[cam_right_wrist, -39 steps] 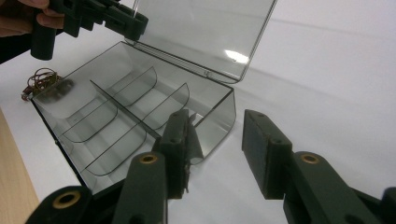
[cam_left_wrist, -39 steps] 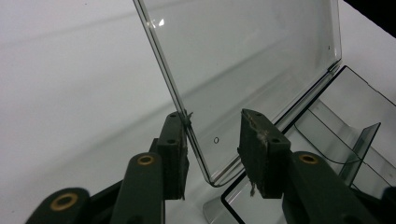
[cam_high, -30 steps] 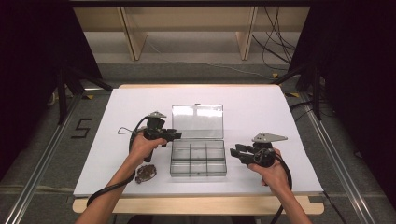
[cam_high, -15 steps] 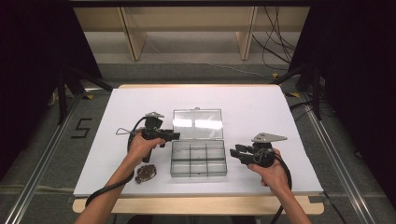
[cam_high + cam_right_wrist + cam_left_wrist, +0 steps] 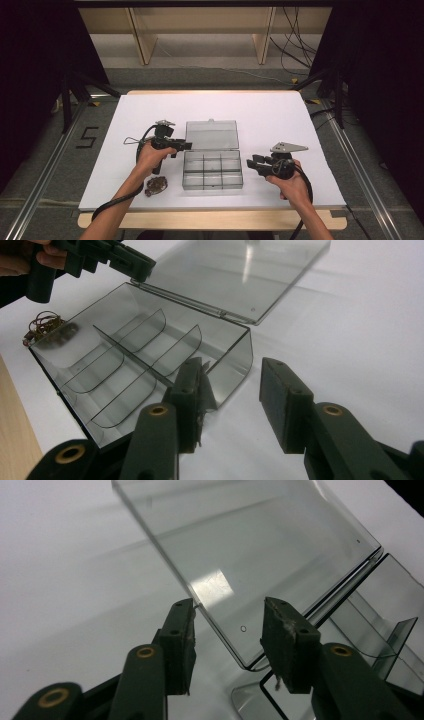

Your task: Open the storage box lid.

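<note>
High view: lid now flat open (left hand-held gripper released).

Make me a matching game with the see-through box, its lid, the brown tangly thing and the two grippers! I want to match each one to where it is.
Things:
1. box lid
2. brown tangle
3. left hand-held gripper
4. right hand-held gripper

Places or states:
A. just off the right side of the compartment box, jaws apart, empty
B. lying open and flat on the table behind the compartments
C. at the lid's left corner by the hinge, jaws apart
D. on the white table, left of the box's front

Pairs: 1-B, 2-D, 3-C, 4-A
</note>
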{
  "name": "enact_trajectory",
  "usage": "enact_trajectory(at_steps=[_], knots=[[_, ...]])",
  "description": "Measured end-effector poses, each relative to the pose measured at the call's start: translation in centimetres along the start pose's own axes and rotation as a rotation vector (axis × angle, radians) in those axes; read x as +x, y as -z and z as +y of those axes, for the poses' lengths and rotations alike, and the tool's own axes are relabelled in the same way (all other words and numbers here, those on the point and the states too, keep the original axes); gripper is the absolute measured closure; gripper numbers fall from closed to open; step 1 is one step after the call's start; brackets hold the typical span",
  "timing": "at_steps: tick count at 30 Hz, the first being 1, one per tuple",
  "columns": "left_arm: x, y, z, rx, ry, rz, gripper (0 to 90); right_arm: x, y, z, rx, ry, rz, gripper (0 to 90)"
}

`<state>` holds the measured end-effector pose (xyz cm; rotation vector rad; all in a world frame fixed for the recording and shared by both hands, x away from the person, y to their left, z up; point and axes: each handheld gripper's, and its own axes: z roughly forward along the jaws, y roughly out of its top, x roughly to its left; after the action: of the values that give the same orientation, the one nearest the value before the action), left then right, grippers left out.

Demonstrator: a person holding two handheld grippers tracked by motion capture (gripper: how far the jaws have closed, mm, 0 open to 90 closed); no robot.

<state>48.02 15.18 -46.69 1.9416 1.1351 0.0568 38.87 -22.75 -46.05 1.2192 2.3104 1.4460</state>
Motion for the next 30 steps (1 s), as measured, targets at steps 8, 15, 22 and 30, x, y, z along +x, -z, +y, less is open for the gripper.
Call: enact_trajectory(at_steps=[8, 15, 22, 30], knots=[[-0.2, 0.0, 0.1, 0.004, -0.008, 0.009, 56.4, -0.3, -0.1, 0.0, -0.004, 0.035, -0.002, 62.6], [0.0, 0.8, 0.0, 0.02, -0.03, 0.025, 54.9, -0.4, 0.0, 0.0, -0.001, 0.023, -0.004, 62.6], [-0.2, 1.6, -0.4, -0.016, -0.015, 0.028, 53.9, -0.4, 0.0, 0.0, -0.005, 0.03, -0.01, 62.2], [-0.7, 4.0, -1.2, -0.038, -0.04, 0.023, 53.0, -0.2, 0.3, -0.2, -0.005, 0.008, -0.016, 60.5]])
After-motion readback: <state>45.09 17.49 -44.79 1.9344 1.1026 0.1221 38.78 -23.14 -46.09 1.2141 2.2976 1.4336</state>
